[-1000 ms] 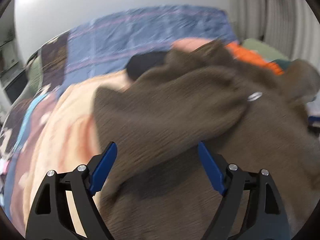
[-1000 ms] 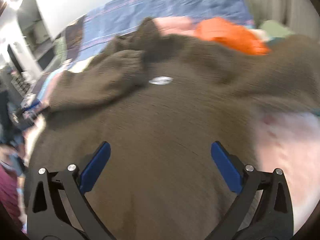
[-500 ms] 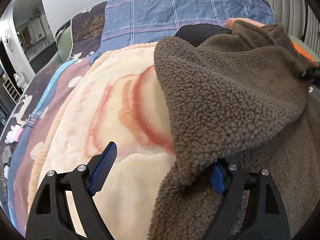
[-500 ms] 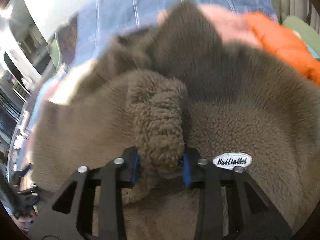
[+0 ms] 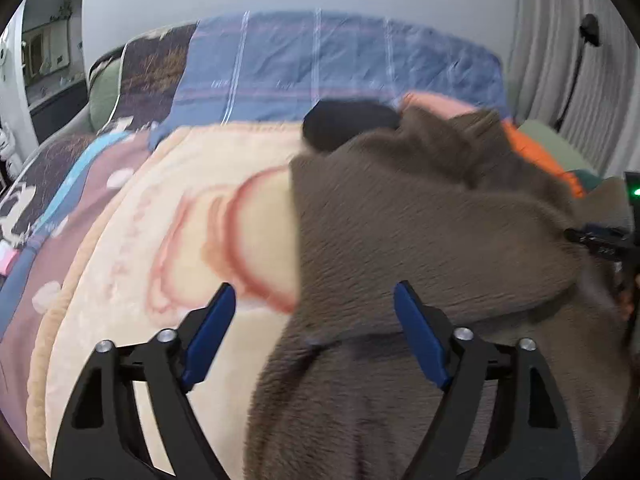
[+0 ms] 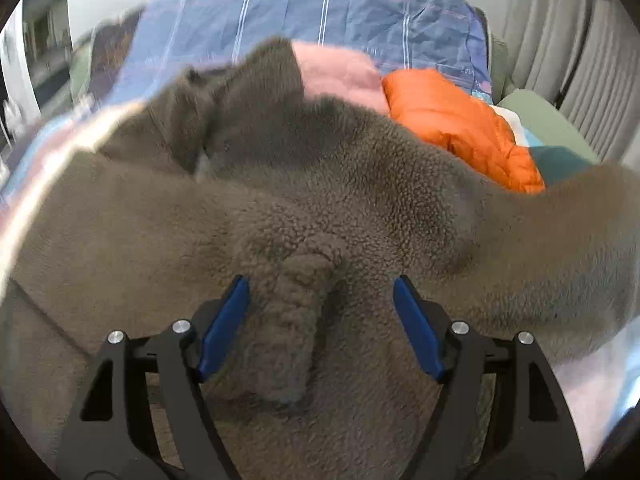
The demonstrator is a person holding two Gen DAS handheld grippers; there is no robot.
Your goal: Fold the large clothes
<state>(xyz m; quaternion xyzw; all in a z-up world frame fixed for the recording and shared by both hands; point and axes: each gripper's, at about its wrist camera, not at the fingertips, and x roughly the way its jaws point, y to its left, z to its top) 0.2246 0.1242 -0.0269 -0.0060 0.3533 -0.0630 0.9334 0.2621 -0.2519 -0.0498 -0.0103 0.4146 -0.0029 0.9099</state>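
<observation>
A large brown fleece jacket [image 5: 420, 240] lies on a bed, one sleeve folded across its body. It fills the right wrist view [image 6: 360, 200]. My left gripper [image 5: 314, 336] is open and empty, just above the jacket's left edge. My right gripper [image 6: 320, 324] is open, with the sleeve's cuff [image 6: 296, 320] lying loose between its jaws. The right gripper's body [image 5: 608, 240] shows at the right edge of the left wrist view.
The jacket lies on a cream and pink blanket [image 5: 160, 260] over a blue checked quilt [image 5: 320, 64]. Behind it lie a black garment [image 5: 348, 120], a pink one [image 6: 340, 72] and an orange puffer jacket [image 6: 460, 124]. Curtains [image 6: 580, 60] hang at the right.
My right gripper was shut on the sleeve cuff half a second ago and has opened, letting the cuff drop onto the jacket. My left gripper stayed open and drew back slightly.
</observation>
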